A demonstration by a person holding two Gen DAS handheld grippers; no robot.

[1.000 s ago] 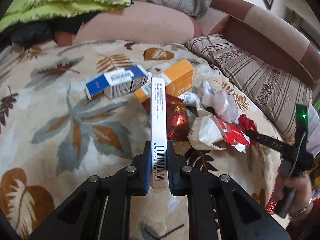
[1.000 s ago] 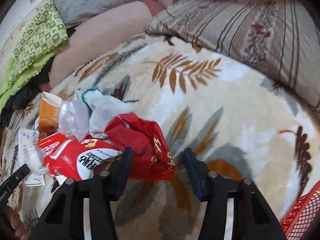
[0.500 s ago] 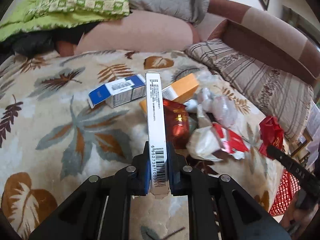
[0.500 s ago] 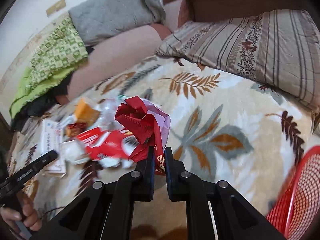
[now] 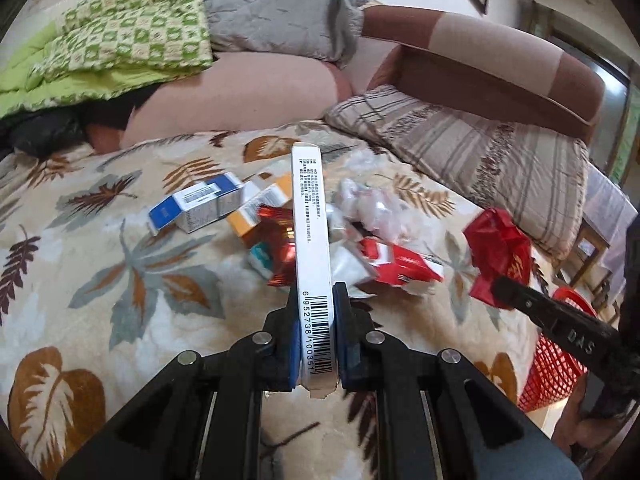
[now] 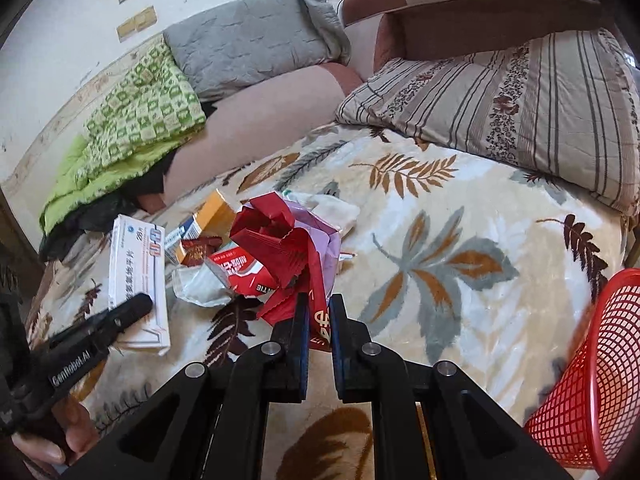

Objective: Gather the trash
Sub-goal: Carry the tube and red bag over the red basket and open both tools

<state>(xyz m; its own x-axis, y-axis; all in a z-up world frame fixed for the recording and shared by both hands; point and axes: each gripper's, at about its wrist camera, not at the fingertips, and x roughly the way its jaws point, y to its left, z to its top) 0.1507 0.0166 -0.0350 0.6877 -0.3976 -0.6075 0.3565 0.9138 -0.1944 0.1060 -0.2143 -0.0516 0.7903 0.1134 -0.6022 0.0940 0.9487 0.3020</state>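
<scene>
The right gripper (image 6: 319,326) is clamped on a crumpled red wrapper (image 6: 280,236), lifted above the blanket; the left gripper (image 5: 316,344) pinches a white box (image 5: 310,240). Either could be dropped short of the red basket (image 6: 592,380), given thin holds.

White carton (image 5: 312,264), narrow edge: barcode with digits 6952738100351. Right gripper (image 5: 498,288) finger, seen from left wrist: "DAS"; left gripper (image 6: 138,306) finger, seen from right wrist: "GenRobot.AI". Red-and-white packet (image 6: 244,272): fragment "TIE"; other print too small to read.

Leaf-print blanket (image 5: 120,280), striped pillow (image 6: 520,92), grey pillow (image 6: 248,44), green quilt (image 5: 120,44)
</scene>
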